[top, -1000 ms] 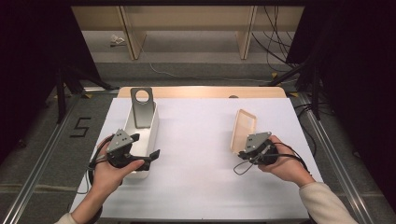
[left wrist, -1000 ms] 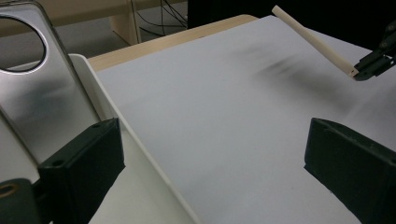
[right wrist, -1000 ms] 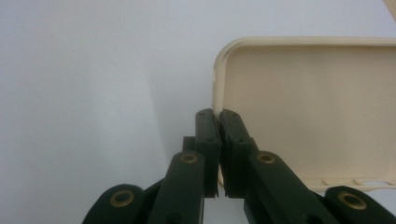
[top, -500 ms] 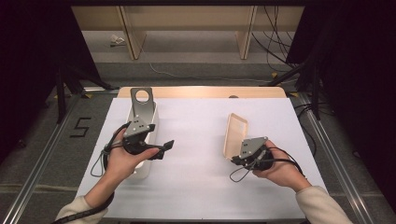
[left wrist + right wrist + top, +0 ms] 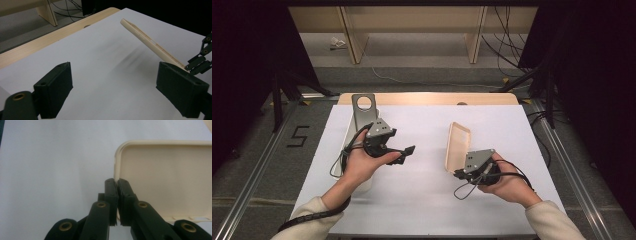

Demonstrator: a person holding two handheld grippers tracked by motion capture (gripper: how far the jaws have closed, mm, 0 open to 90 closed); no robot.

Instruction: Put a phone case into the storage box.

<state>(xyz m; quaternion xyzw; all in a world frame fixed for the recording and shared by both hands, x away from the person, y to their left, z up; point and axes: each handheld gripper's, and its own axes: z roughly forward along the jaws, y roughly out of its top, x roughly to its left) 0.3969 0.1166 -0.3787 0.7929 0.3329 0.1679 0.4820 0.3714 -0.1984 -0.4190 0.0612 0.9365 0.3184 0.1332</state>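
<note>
A cream plastic lid (image 5: pixel 458 142) hangs tilted a little above the white table top (image 5: pixel 422 200), right of centre. My right gripper (image 5: pixel 459 174) is shut on the lid's near rim. In the right gripper view the closed jaws (image 5: pixel 116 182) pinch the rounded corner of the lid (image 5: pixel 165 177). My left gripper (image 5: pixel 405 155) is held above the table left of centre, pointing right toward the lid. Its jaws (image 5: pixel 120 92) stand wide apart with nothing between them and have just been closing a little. From there the lid (image 5: pixel 147 41) shows edge-on.
A long white tub (image 5: pixel 353 127) lies along the table's left side, with a grey metal bracket (image 5: pixel 362 106) with a round hole standing at its far end. A bare wooden strip (image 5: pixel 427 98) runs along the far edge. Dark stands and cables flank the table.
My left hand has left the white tub and swung right and slightly up toward the table's middle. The right hand has carried the lid a little to the left.
</note>
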